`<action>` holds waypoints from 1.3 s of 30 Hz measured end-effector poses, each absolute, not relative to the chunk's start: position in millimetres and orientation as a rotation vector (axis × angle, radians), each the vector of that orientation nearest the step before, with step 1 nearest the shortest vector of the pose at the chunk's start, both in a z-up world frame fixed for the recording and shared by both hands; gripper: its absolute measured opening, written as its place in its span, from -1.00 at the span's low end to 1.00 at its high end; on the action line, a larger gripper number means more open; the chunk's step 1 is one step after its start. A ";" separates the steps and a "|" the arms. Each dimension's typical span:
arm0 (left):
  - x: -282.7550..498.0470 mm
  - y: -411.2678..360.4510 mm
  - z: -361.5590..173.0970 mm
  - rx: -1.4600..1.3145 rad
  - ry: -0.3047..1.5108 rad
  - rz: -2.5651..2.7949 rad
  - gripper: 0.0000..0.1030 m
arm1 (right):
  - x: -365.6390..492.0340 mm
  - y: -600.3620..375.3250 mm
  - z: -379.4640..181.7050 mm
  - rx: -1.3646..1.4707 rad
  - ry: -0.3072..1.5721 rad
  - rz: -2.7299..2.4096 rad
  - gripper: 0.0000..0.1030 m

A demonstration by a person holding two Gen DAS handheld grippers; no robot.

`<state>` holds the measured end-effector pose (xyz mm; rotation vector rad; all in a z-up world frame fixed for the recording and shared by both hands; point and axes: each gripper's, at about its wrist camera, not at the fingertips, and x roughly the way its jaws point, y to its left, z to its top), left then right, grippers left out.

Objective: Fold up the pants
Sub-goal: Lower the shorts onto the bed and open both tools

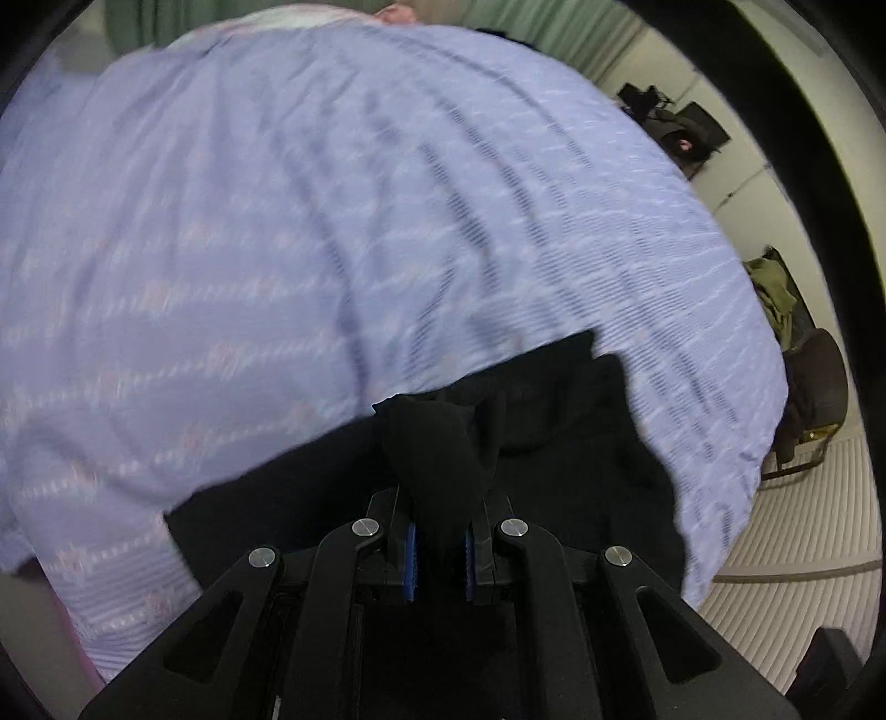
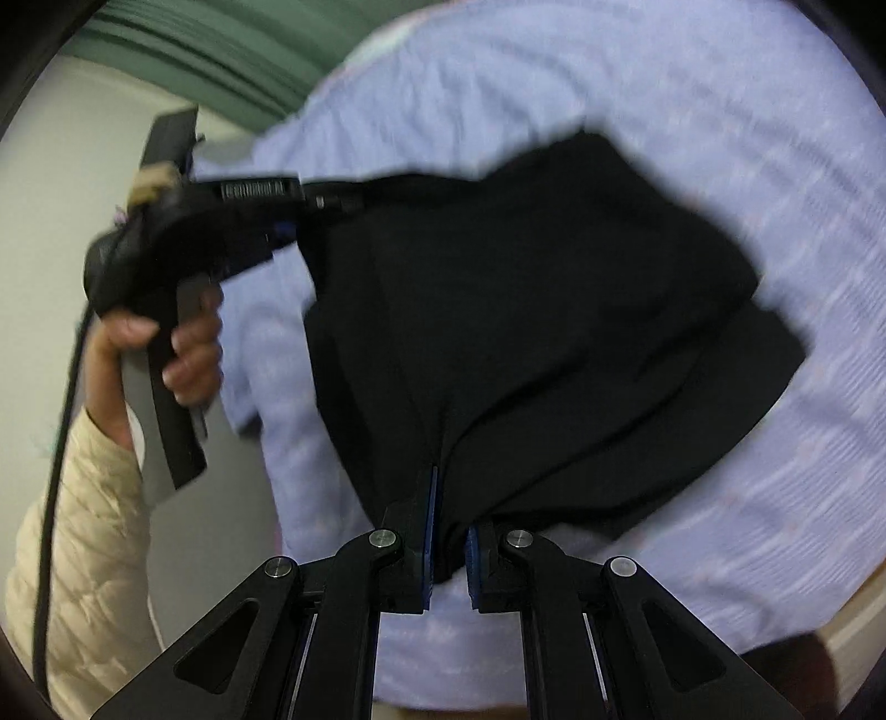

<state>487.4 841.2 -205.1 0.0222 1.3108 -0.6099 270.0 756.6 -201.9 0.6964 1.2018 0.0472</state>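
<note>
Black pants [image 2: 531, 310] hang folded over a bed with a lilac patterned cover [image 2: 692, 99]. My right gripper [image 2: 448, 531] is shut on one corner of the pants, the cloth bunched between its blue pads. In the right wrist view my left gripper [image 2: 302, 213] grips the other corner at the upper left, held by a hand [image 2: 188, 354] in a cream sleeve. In the left wrist view my left gripper [image 1: 440, 540] is shut on a wad of the black pants [image 1: 559, 443], which drape down toward the bed cover [image 1: 277, 249].
A green curtain [image 2: 221, 50] hangs behind the bed. In the left wrist view, a chair with dark and olive clothes [image 1: 797, 360] stands on the pale floor at the right, and dark bags [image 1: 681, 133] lie farther back by the wall.
</note>
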 end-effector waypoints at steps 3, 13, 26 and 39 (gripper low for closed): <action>487.3 862.1 -220.5 -0.020 1.321 -0.609 -0.74 | 269.1 773.9 -221.9 0.694 1.251 0.063 -0.81; 500.7 883.4 -228.2 -0.022 1.332 -0.513 -0.47 | 274.8 801.9 -255.1 0.657 1.319 0.089 -0.76; 410.2 918.7 -140.8 0.096 0.977 -0.344 0.28 | 253.3 758.6 -175.7 0.437 1.102 0.160 0.05; 250.1 879.2 -187.4 0.004 1.073 -0.192 0.27 | 273.3 624.7 -186.0 0.182 1.029 0.185 0.05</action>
